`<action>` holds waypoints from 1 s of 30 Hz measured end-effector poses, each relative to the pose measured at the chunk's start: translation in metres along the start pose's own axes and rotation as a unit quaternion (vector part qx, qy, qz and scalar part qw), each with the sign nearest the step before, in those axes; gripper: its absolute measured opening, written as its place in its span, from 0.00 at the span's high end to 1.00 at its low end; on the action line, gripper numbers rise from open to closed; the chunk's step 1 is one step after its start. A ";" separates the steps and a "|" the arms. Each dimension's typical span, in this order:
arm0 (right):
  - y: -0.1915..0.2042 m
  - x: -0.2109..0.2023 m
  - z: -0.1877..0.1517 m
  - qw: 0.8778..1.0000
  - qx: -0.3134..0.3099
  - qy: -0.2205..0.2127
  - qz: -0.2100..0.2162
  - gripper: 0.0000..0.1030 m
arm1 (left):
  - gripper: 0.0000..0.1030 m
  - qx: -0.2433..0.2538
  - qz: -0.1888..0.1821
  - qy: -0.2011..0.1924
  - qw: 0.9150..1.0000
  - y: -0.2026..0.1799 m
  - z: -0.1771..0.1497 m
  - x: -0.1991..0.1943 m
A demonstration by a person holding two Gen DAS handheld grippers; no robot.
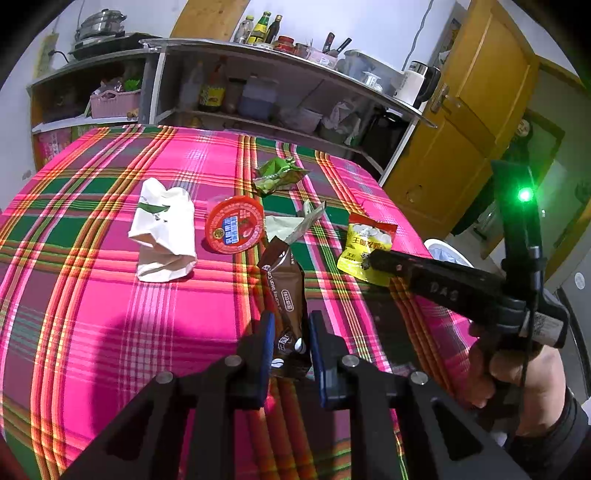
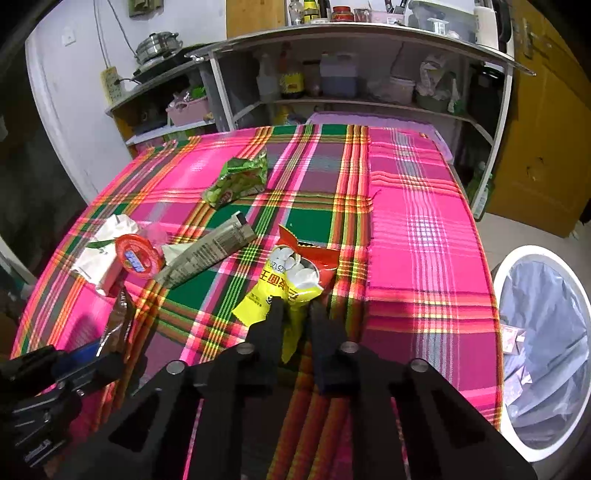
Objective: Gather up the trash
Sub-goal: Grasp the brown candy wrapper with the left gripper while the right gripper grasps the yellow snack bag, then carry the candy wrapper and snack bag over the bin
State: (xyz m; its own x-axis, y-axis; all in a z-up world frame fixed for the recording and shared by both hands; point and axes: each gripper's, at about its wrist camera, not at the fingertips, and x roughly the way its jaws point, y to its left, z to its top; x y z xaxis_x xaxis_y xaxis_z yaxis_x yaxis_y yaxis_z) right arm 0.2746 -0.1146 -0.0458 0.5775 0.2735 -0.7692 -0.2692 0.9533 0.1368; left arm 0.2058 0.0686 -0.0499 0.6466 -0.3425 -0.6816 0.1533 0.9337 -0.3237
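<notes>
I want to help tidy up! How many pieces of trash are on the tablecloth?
6: crumpled white paper bag, red-lidded cup, green wrapper, grey-green sachet mid-table, brown wrapper in left fingers, yellow snack bag in right fingers. More may be hidden.

pink plaid tablecloth (image 2: 424, 258) is spread over the table. behind it, metal shelving (image 2: 369, 33) is stacked w/ bottles (image 1: 263, 27), a pink basket (image 1: 115, 103) & plastic tubs. a steel pot (image 2: 159, 44) is set on the left unit. a yellow wooden door (image 1: 461, 122) is seen at right.
</notes>
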 end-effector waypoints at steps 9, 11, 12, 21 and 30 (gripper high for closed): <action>0.004 -0.027 -0.008 1.000 -0.009 -0.020 0.018 0.93 | 0.81 0.006 0.013 -0.006 1.000 -0.006 -0.007 -0.012; 0.004 -0.034 -0.012 0.999 -0.007 -0.024 0.021 0.93 | 0.81 0.009 0.012 -0.009 1.000 -0.010 -0.009 -0.017; 0.003 -0.039 -0.015 0.999 -0.005 -0.027 0.023 0.94 | 0.81 0.012 0.012 -0.010 1.000 -0.012 -0.009 -0.019; -0.008 -0.082 -0.034 0.998 0.012 -0.052 0.033 0.94 | 0.81 0.038 0.007 -0.023 0.999 -0.038 -0.014 -0.040; -0.030 -0.128 -0.053 0.996 0.035 -0.080 0.033 0.94 | 0.81 0.064 -0.006 -0.033 0.997 -0.074 -0.014 -0.054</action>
State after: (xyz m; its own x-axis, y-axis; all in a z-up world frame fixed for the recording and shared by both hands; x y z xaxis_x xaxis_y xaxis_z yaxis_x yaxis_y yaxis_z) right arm 0.1681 -0.1852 0.0160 0.6767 0.3481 -0.6488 -0.2606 0.9374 0.2311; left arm 0.1487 0.0165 0.0020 0.6914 -0.3508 -0.6316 0.2540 0.9364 -0.2422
